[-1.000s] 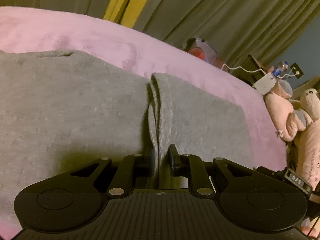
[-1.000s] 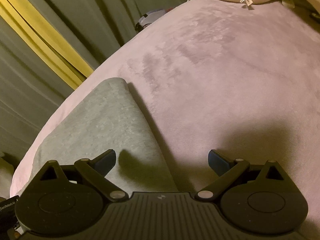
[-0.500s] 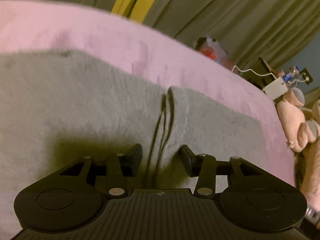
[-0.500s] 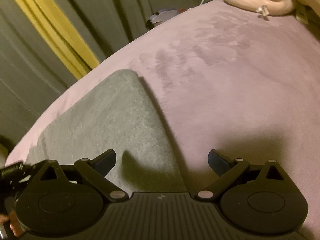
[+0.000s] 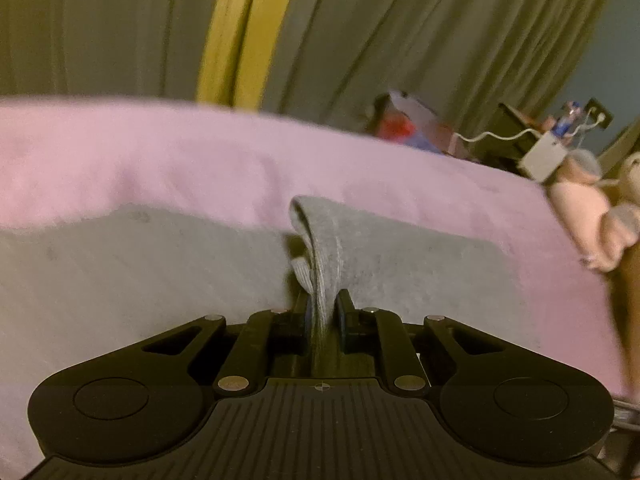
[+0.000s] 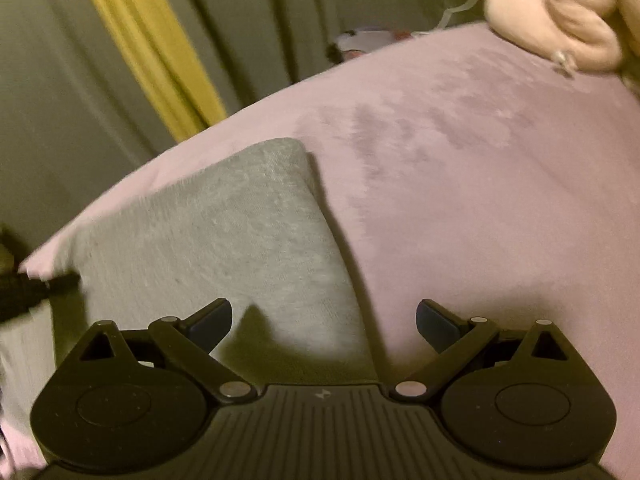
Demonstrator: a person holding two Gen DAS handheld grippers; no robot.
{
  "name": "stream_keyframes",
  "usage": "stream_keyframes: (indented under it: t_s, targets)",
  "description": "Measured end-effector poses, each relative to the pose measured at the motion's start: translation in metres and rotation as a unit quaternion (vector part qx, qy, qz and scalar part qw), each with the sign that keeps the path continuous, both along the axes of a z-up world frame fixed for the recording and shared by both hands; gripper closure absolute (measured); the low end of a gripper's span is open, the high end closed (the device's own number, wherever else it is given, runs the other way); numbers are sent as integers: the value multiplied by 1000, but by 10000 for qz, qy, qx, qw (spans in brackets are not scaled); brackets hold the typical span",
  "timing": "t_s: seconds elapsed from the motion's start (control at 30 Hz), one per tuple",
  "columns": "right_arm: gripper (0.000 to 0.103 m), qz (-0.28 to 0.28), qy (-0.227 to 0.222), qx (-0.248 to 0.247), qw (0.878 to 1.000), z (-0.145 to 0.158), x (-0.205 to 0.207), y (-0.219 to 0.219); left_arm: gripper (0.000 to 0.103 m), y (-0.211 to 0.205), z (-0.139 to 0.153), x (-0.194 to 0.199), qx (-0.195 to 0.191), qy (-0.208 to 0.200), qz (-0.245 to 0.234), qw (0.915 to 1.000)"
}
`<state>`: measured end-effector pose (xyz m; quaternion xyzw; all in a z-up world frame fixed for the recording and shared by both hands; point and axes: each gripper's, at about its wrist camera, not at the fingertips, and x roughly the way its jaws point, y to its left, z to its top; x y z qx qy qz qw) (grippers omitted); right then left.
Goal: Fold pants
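Observation:
Grey pants (image 5: 132,276) lie flat on a pink blanket (image 5: 200,160). My left gripper (image 5: 324,314) is shut on a raised fold of the grey fabric (image 5: 320,240), which stands up in a ridge between the jaws. In the right wrist view the pants (image 6: 224,232) show a folded corner pointing away. My right gripper (image 6: 324,322) is open and empty, just above the pants' right edge, with its left finger over fabric and its right finger over the blanket (image 6: 480,184).
A pink plush toy (image 5: 592,216) lies at the right edge of the bed and also shows in the right wrist view (image 6: 548,16). Olive curtains (image 5: 400,40) with a yellow strip (image 5: 232,32) hang behind. A white charger with cable (image 5: 544,156) and clutter sit beyond the bed.
My left gripper opened briefly, then shut on the grey fold and lifted it into a ridge. My right gripper stayed open while its view tilted up slightly.

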<state>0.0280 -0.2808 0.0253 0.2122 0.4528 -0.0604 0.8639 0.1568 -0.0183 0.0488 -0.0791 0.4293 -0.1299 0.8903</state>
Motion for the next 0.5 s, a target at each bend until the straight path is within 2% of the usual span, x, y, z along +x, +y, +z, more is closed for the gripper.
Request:
stream_keyframes:
  t_s: [0.07,0.17,0.2,0.27,0.37,0.5]
  targets:
    - [4,268,93,-92,9996,-2,3,10,81,8,-5,2,109,51,125,9998]
    - [4,511,385,-330,9974,-7,11,22,72,22,-12,-7,-14,310,210,9993]
    - [4,567,427,-372,9968,-8,12,25,62,28,-13,-19,-203,271,93,9994]
    - [4,659,332,-465,9962,-5,11,30,54,38,-16,-42,-581,258,7,9980]
    - [4,809,146,-655,9945,1,7,38,53,46,-29,-71,-1018,486,6,9936]
    - [4,948,135,-837,9919,1,7,50,56,45,-60,-87,-1290,1006,-36,9865]
